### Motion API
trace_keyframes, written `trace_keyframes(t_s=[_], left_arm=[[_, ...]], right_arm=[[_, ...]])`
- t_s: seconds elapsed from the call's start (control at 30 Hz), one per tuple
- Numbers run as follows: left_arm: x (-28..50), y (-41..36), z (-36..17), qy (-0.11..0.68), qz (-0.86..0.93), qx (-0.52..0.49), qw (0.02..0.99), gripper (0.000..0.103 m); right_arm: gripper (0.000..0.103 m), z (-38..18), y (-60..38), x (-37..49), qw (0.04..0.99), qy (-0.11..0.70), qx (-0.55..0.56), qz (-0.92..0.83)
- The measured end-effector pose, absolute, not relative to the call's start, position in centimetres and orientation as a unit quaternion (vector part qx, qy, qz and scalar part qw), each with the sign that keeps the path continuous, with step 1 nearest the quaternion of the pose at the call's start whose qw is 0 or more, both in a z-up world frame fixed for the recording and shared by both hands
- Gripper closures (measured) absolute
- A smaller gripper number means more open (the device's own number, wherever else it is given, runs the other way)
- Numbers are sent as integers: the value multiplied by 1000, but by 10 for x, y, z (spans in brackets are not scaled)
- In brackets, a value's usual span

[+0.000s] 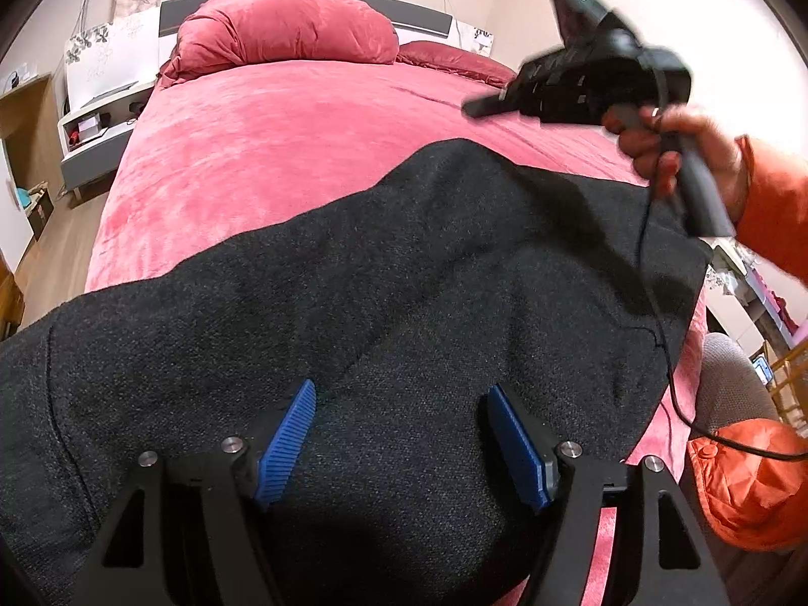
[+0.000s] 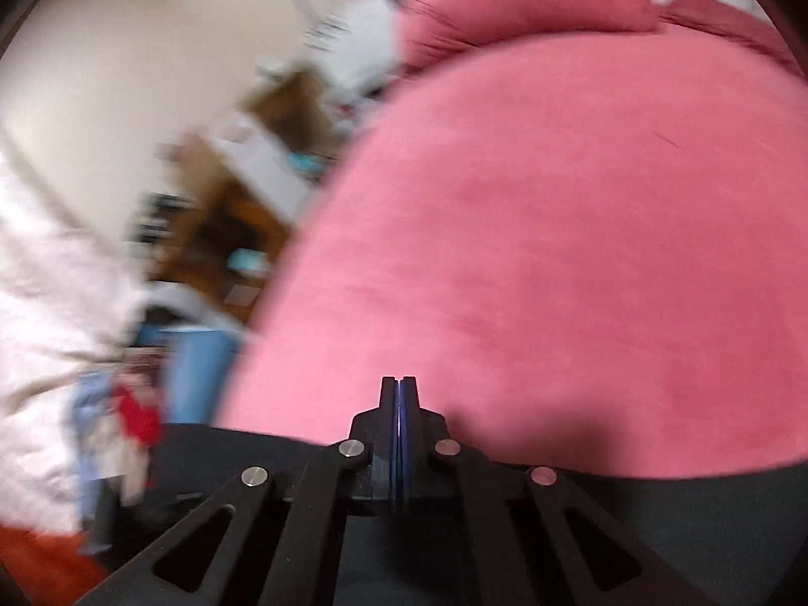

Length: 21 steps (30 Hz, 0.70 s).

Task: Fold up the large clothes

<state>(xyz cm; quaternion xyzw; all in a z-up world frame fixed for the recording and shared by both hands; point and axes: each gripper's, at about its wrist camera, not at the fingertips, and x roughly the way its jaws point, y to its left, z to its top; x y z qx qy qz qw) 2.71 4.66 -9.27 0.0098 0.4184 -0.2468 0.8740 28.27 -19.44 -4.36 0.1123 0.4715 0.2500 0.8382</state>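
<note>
dark garment (image 1: 379, 272) lies under spread left gripper (image 1: 401, 442); right gripper (image 2: 399, 394) clenched, empty, above it.

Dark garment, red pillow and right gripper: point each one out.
Dark garment (image 1: 404, 262): left wrist view, middle of the cloth spread on the bed.
Red pillow (image 1: 288, 25): left wrist view, centre of its puffed top.
Right gripper (image 2: 399, 404): right wrist view, tip where the jaws meet, shut.

Left gripper (image 1: 401, 434) spread over dark garment (image 1: 353, 303); pink bed (image 1: 303, 126) beneath (right gripper (image 1: 485, 108) aloft).
</note>
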Motion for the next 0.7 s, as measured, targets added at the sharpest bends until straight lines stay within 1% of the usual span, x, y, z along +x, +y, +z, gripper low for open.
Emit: trace_keyframes(t_s=[0.07, 0.1, 0.17, 0.23, 0.27, 0.3, 0.33, 0.37, 0.4, 0.43, 0.47, 0.6, 0.67, 0.7], left_arm=[[29, 50, -84, 429, -240, -2, 871, 32], [30, 54, -78, 430, -239, -14, 871, 32], [30, 68, -63, 413, -229, -48, 880, 32], [38, 88, -51, 392, -177, -68, 900, 30], [45, 98, -52, 396, -142, -71, 905, 31], [56, 111, -61, 417, -124, -90, 896, 43], [64, 117, -70, 440, -117, -97, 885, 61], [69, 120, -78, 462, -101, -86, 877, 76], [70, 121, -83, 475, -80, -64, 874, 102], [66, 124, -85, 476, -78, -62, 874, 101], [63, 127, -84, 479, -82, -71, 871, 101], [51, 136, -73, 485, -94, -91, 865, 100], [49, 142, -61, 469, -106, -118, 869, 83], [52, 144, -56, 458, -108, -125, 874, 68]], right_arm=[[77, -52, -196, 272, 846, 475, 110, 216], [75, -52, -199, 262, 850, 472, 112, 206], [74, -46, -200, 229, 868, 436, 116, 208], [71, -41, -197, 202, 881, 414, 99, 205], [68, -43, -196, 192, 884, 411, 87, 204], [67, -46, -191, 184, 884, 413, 77, 205], [67, -55, -187, 180, 882, 419, 69, 203], [66, -65, -185, 181, 879, 429, 64, 196], [66, -77, -183, 184, 872, 449, 57, 187], [66, -94, -180, 189, 854, 487, 42, 176], [66, -98, -181, 189, 854, 489, 41, 175], [66, -82, -189, 172, 852, 494, 43, 165], [66, -69, -192, 166, 855, 493, 31, 160], [66, -63, -193, 163, 862, 480, 37, 157]])
